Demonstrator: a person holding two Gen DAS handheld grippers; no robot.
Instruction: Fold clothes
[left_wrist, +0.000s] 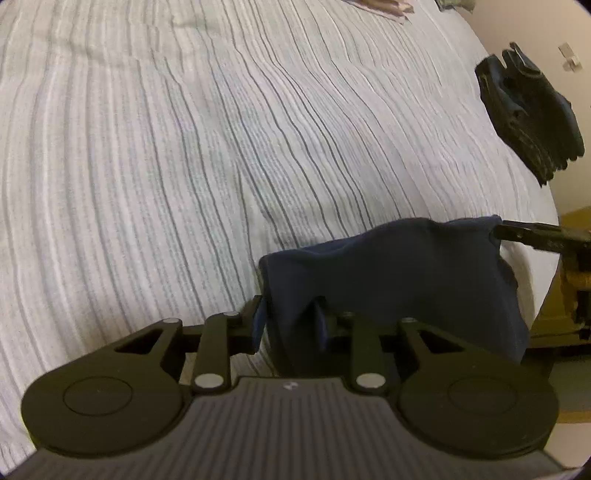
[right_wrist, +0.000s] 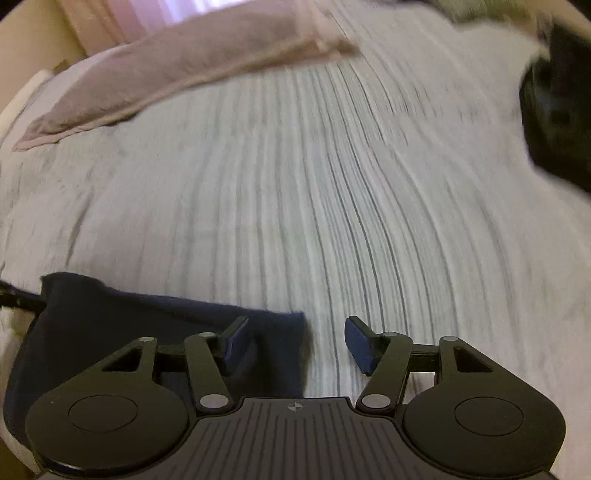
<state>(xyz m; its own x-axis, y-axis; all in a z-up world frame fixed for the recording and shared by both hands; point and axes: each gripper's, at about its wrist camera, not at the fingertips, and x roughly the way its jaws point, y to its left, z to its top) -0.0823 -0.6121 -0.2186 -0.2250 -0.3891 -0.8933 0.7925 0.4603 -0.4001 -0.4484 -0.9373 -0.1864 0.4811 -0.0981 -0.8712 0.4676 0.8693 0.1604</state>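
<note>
A wide stretch of the striped bedspread lies bare ahead of both grippers, running up to a folded pink towel near the far side in the right wrist view. A stack of dark folded clothes sits near the bed's right edge, well apart from the garment in work. Past that edge a strip of wall and a wooden piece of furniture show, so the room on the right ends close by.

The left gripper is clenched on the navy garment: its two blue-padded fingers sit close together with a fold of the cloth pinched between them. The right gripper is released, its pads spread wide; its left finger lies over the garment's corner, while its right finger hangs over bare bedspread. Seen from the left wrist, the right gripper's finger tips meet the cloth's upper right corner, though whether they touch it cannot be told.

The navy garment lies at the near edge of the bed, bunched and lifted in a slack, tent-like span, its lower part draping over the bedside. The right wrist view is motion-blurred.
</note>
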